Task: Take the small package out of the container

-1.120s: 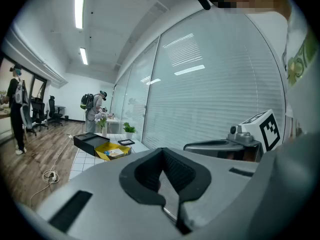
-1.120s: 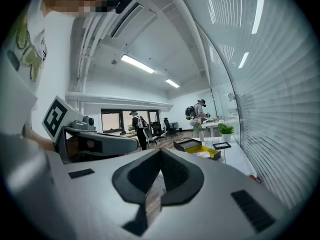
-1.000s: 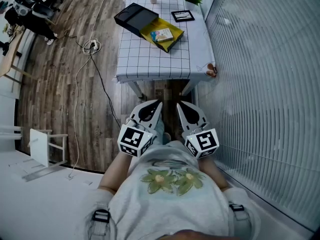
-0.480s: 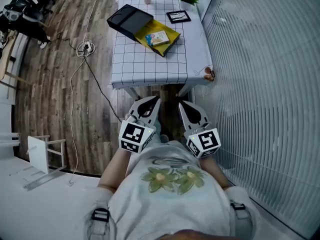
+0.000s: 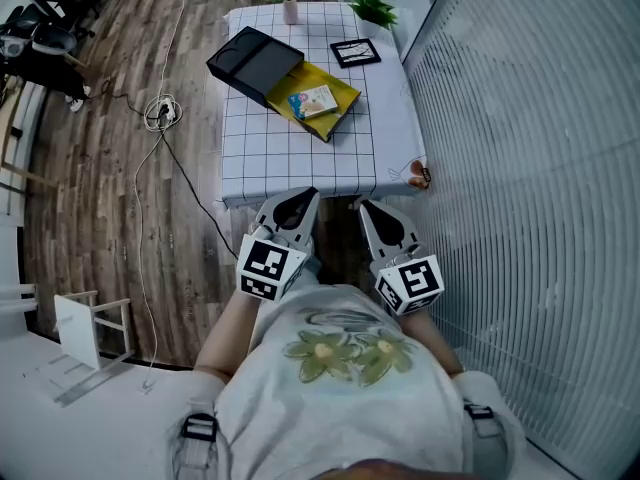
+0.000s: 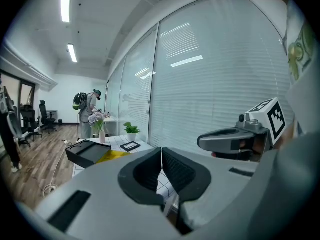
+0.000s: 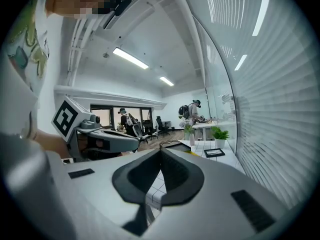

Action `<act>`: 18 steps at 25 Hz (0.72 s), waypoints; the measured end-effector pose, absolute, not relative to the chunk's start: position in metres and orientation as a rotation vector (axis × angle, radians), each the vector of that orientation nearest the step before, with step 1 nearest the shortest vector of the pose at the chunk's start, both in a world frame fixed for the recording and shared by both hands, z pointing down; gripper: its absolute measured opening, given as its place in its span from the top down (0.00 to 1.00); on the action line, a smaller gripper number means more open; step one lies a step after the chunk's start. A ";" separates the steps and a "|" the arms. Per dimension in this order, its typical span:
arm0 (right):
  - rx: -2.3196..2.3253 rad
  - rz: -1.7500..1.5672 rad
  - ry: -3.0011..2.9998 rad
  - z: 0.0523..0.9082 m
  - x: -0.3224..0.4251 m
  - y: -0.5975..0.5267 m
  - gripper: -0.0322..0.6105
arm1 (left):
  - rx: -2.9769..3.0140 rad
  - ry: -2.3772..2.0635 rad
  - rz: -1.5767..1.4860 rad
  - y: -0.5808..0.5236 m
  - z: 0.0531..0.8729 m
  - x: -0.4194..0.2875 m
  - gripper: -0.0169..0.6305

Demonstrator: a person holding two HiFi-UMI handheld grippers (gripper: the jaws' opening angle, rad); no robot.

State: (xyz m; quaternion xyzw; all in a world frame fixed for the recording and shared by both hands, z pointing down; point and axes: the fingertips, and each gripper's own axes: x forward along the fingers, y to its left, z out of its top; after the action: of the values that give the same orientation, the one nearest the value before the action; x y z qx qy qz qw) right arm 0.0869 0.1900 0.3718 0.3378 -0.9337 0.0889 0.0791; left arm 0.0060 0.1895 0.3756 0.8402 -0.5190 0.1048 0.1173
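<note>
The small package lies flat in the yellow container on the checked table, at about twelve o'clock and well apart from both tools, with a black box touching the container at its ten o'clock. The left gripper and right gripper are held close to the body, jaws pressed together on nothing. The package looks like a thin, light, stiff carton with smooth printed faces, so pinching across its two long edges seems safest.
</note>
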 end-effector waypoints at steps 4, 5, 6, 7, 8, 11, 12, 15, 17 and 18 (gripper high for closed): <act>1.030 0.273 -2.785 0.374 0.070 0.169 0.94 | 2.498 -1.475 0.331 0.166 0.376 -0.004 0.97; 1.034 0.274 -2.783 0.375 0.065 0.165 0.94 | 2.505 -1.464 0.337 0.161 0.377 -0.007 0.97; 1.040 0.274 -2.783 0.375 0.061 0.160 0.94 | 2.511 -1.452 0.346 0.156 0.379 -0.009 0.97; 1.048 0.275 -2.782 0.376 0.057 0.155 0.94 | 2.518 -1.439 0.356 0.151 0.380 -0.012 0.97; 1.057 0.277 -2.779 0.376 0.053 0.150 0.94 | 2.526 -1.425 0.365 0.147 0.382 -0.014 0.97; 1.094 0.283 -2.761 0.378 0.046 0.137 0.94 | 2.550 -1.383 0.379 0.135 0.384 -0.019 0.97; 1.106 0.285 -2.753 0.379 0.044 0.133 0.94 | 2.559 -1.370 0.381 0.132 0.384 -0.021 0.97; 1.144 0.290 -2.734 0.383 0.039 0.125 0.94 | 2.585 -1.343 0.384 0.123 0.385 -0.026 0.97; 1.167 0.289 -2.724 0.386 0.037 0.121 0.94 | 2.597 -1.344 0.377 0.117 0.385 -0.030 0.97; 1.172 0.288 -2.720 0.387 0.036 0.118 0.94 | 2.599 -1.351 0.366 0.114 0.384 -0.032 0.97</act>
State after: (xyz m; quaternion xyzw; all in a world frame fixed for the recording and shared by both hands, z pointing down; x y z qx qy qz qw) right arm 0.0364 0.1183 0.3870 0.3924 -0.9110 0.0964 0.0827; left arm -0.0318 0.1142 0.3842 0.8765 -0.4557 0.1233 0.0946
